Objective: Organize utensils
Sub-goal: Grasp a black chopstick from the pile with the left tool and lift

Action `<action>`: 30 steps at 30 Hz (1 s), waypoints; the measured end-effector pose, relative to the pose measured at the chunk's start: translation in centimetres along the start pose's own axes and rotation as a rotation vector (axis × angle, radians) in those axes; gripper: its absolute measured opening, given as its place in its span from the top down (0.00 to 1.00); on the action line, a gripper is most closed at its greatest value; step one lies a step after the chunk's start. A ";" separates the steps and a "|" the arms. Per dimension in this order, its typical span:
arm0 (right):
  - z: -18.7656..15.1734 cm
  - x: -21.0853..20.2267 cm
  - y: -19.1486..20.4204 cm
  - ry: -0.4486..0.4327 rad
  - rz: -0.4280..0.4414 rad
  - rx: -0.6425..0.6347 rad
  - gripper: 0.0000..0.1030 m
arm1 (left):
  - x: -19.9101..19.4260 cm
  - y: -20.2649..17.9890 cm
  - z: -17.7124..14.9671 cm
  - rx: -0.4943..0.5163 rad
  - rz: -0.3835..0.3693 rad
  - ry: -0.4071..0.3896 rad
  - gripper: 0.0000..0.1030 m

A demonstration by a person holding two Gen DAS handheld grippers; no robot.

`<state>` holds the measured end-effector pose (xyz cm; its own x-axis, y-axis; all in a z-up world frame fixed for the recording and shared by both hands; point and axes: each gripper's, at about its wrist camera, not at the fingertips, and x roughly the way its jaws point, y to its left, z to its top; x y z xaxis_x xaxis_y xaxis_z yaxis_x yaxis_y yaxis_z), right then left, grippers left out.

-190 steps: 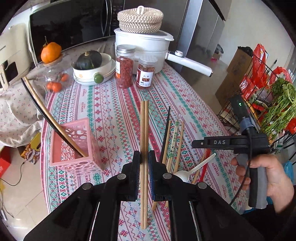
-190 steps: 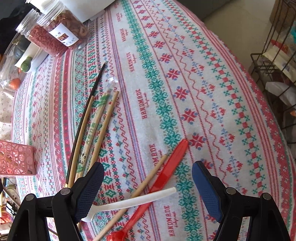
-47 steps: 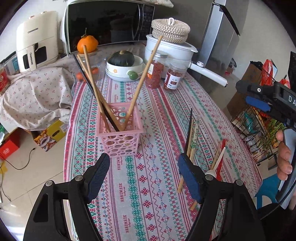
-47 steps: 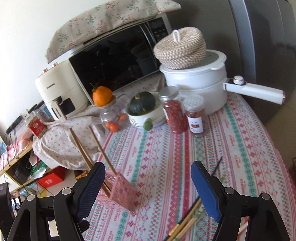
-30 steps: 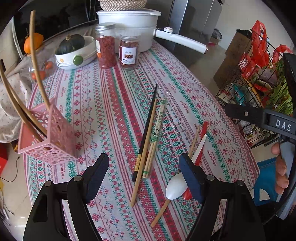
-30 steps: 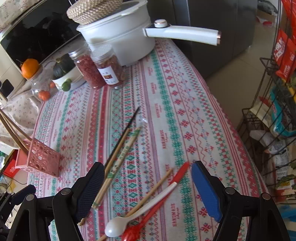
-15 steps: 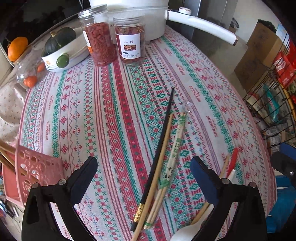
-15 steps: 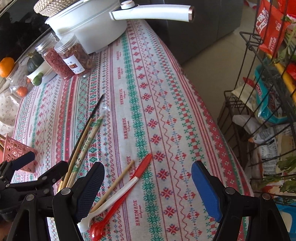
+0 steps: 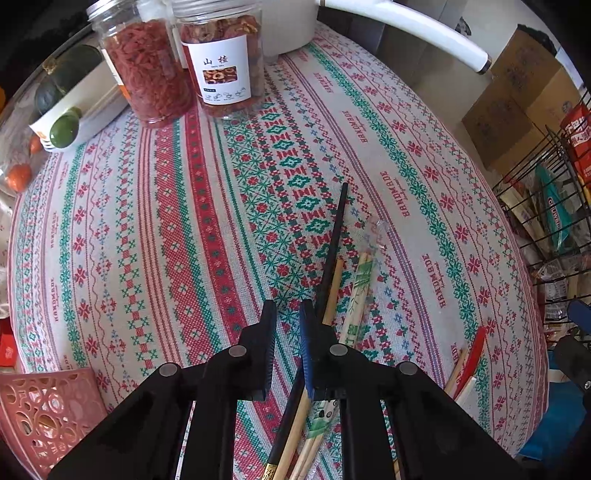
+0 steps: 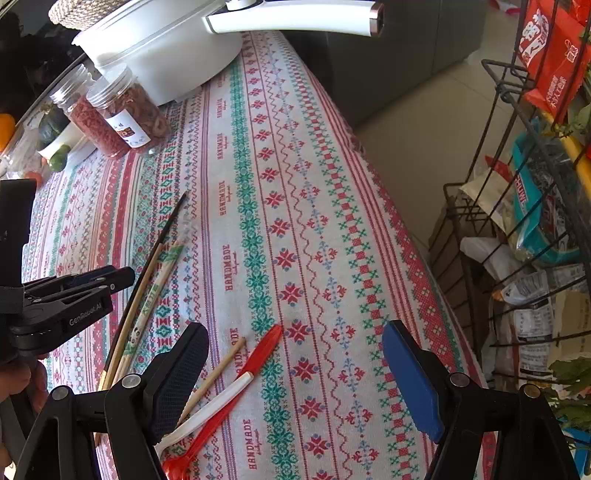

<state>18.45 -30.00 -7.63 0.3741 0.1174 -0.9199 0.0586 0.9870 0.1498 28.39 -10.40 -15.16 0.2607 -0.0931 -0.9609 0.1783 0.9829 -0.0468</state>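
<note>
My left gripper (image 9: 288,306) points down at the patterned tablecloth (image 9: 155,236). Its jaws are closing, with only a narrow strip of cloth between the pads. A black chopstick (image 9: 334,236), a wooden one (image 9: 332,291) and a green-printed wrapped pair (image 9: 360,284) run under its right finger. The right wrist view shows the left gripper (image 10: 129,280) beside the black chopstick (image 10: 166,225). My right gripper (image 10: 295,330) stands wide open above a red spoon (image 10: 258,354), a white spoon (image 10: 214,402) and a lone wooden chopstick (image 10: 218,369). The pink basket (image 9: 44,410) sits at lower left.
Two jars (image 9: 221,62) of dried food, a bowl (image 9: 92,110) holding a green squash and a white pot's long handle (image 9: 406,26) crowd the far end. The table's right edge drops to the floor beside a wire rack (image 10: 535,221) of packets.
The left gripper has dropped toward the chopsticks and its wide jaws have come nearly together. The right gripper has sunk closer to the spoons and kept its jaws wide.
</note>
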 end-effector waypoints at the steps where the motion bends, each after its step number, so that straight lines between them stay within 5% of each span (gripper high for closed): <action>1: 0.1 0.1 -0.1 0.001 0.000 0.000 0.21 | 0.0 -0.2 0.1 0.001 -0.011 0.005 0.88; 18: 0.5 0.8 -0.7 0.016 -0.004 -0.004 0.21 | 0.2 -2.9 0.9 0.088 -0.096 0.028 0.88; 30: 0.5 1.1 -0.8 0.024 -0.002 0.000 0.21 | 1.8 -6.3 2.0 0.159 0.034 0.092 0.87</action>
<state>19.26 -30.75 -8.55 0.3513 0.1181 -0.9288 0.0592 0.9872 0.1479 29.63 -17.10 -16.05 0.1824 -0.0384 -0.9825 0.3206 0.9469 0.0226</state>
